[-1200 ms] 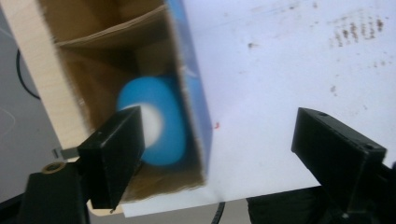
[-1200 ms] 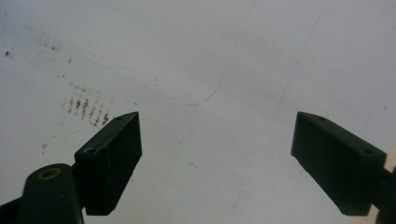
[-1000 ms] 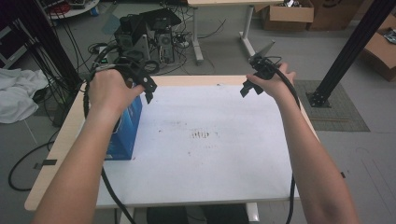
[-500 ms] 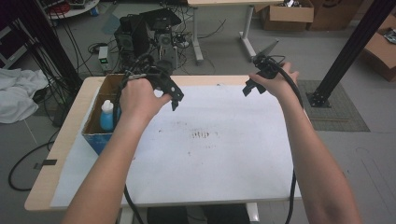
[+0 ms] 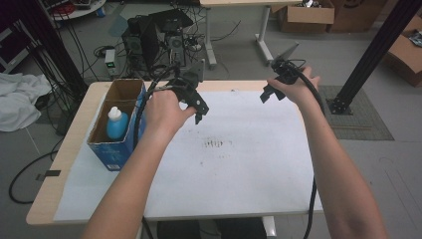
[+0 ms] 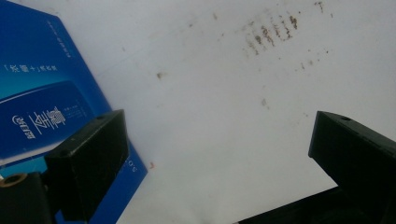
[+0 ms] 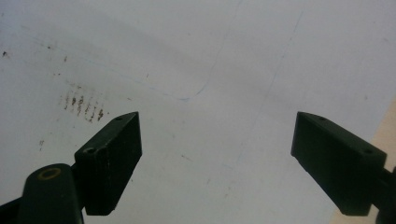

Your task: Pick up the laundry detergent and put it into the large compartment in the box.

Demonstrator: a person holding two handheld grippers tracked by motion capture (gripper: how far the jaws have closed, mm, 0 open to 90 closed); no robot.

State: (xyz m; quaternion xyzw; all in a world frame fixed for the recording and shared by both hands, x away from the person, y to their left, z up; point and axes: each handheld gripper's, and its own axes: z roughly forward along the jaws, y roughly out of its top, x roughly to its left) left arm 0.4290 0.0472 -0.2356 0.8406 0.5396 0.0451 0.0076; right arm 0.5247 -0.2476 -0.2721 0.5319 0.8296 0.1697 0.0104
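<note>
Both tongs are open and hold nothing, and the bottle waits in the box on the left

The blue bottle [image 5: 116, 125] with its white cap stands up straight inside the open blue box [image 5: 110, 149], which sits on the left side of the worktop [image 5: 249, 169]. The left tongs [image 5: 198, 107] hang just to the right of the box with the jaws wide apart, and the right tongs [image 5: 268, 92] hover at the far right, also wide apart. The bottle looks like smooth plastic, so I think it is light, a bit slippery and may squash if squeezed hard. The best place to grab it seems to be the thin neck under the cap, reaching straight down. The box looks like thin card that can bend, so hold it by a side wall
</note>
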